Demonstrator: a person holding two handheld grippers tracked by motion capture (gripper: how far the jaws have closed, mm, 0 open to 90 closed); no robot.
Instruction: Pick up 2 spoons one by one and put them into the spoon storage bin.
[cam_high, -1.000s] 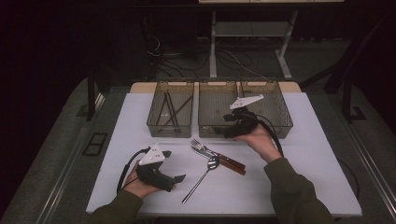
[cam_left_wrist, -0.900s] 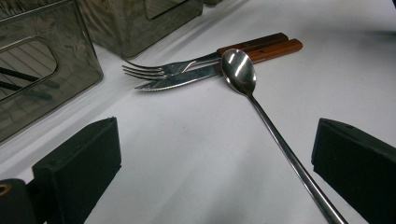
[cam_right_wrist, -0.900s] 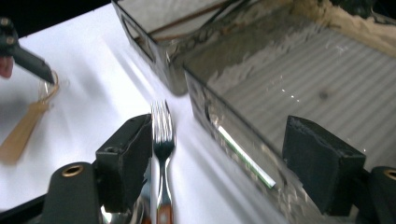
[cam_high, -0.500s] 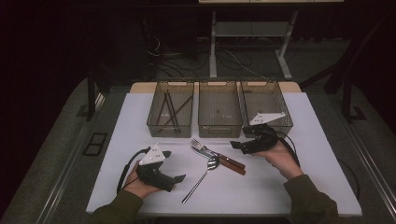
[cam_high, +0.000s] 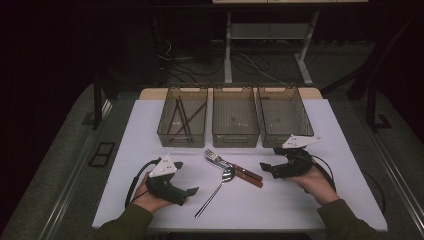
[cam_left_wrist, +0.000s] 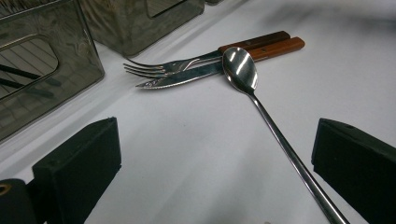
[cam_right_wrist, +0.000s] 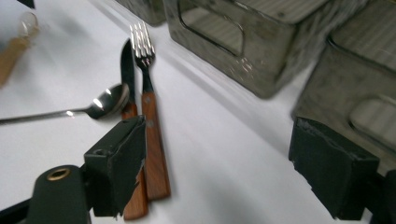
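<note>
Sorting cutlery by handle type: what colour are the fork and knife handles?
Reddish-brown wood on both the fork and knife, clearest in the left gripper view.

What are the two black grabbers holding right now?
Nothing. The left gripper is open with the spoon handle lying untouched between its jaws. The right gripper, jaws just opening, is empty beside the knife and fork.
</note>
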